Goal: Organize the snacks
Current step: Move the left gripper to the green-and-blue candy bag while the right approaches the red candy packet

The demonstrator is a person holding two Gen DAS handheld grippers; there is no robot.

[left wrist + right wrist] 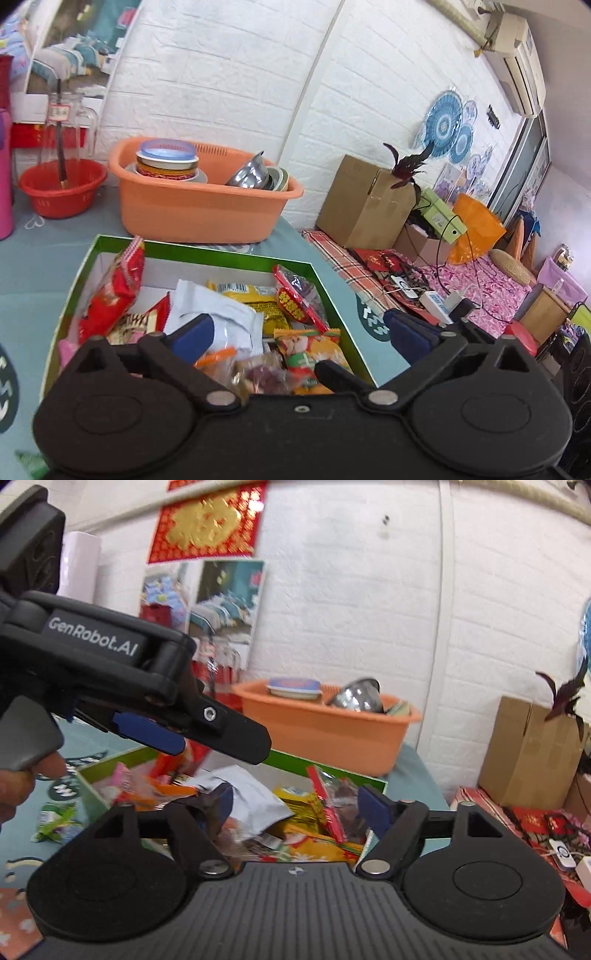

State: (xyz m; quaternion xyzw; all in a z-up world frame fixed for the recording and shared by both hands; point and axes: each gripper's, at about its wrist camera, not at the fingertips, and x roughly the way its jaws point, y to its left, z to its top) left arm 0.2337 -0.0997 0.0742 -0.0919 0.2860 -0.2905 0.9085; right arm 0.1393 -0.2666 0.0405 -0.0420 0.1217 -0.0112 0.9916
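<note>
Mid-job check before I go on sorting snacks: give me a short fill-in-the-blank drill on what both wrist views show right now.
1. The snack packets lie in a box whose rim is ____.
2. Behind that box stands an orange tub holding ____.
3. The jaws of the left hand-held gripper stand ____, gripping nothing.
4. Left of the box, on the table, lies a loose ____ candy.

Missing words: green; bowls; open; green

Snack packets (236, 317) in box (221, 254) (basin (199, 210) behind).
</note>
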